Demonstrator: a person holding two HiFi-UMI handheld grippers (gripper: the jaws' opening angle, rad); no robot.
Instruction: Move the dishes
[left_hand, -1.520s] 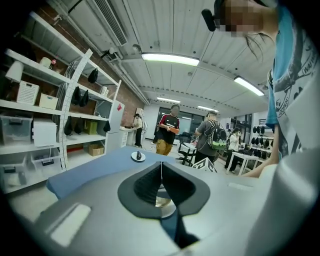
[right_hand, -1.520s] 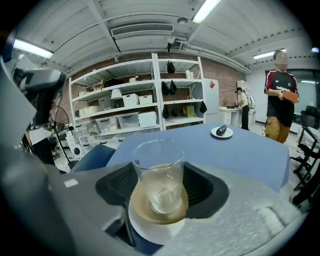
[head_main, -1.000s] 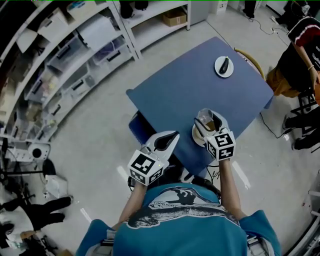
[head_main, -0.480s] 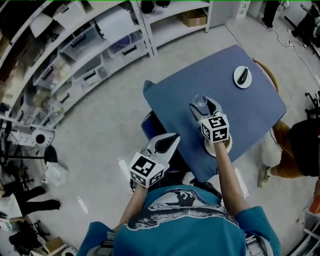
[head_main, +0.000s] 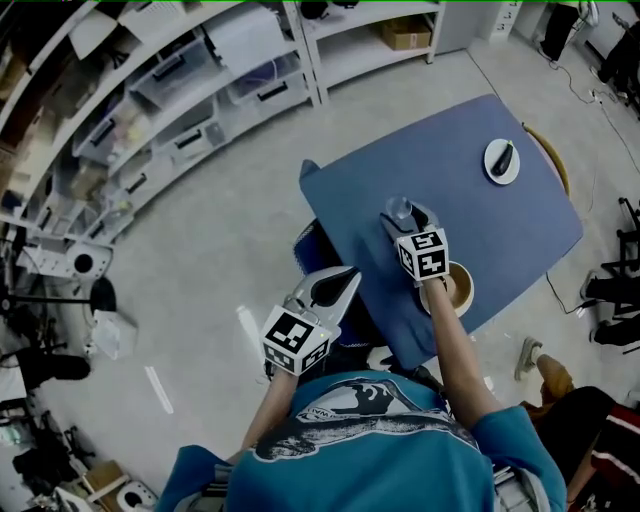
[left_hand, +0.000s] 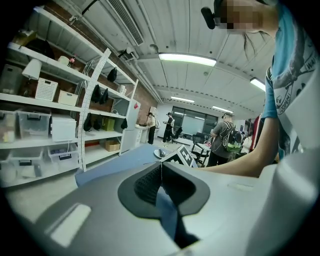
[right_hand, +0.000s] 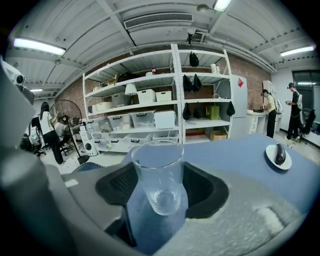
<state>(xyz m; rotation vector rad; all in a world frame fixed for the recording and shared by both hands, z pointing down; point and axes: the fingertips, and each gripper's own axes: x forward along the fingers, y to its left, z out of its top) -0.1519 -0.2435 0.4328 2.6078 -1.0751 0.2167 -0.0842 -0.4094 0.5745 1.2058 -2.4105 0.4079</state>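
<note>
Over the blue tabletop (head_main: 480, 225) our right tool (head_main: 404, 213) grips a clear glass (right_hand: 158, 175) upright between its jaws, and a tan bowl (head_main: 457, 291) sits beneath our wrist near the edge. Our left tool (head_main: 336, 281) is pressed closed on nothing, held off the tabletop's near side. A white plate (head_main: 501, 161) lies well apart, at the far corner.

Head view: up high, staring steeply down on blue table (head_main: 480, 220). Left gripper view: low, off table's near end, looking along it. Right gripper view: over tabletop, glass (right_hand: 158, 175) tight to lens. All three catch far plate (head_main: 501, 160).
</note>
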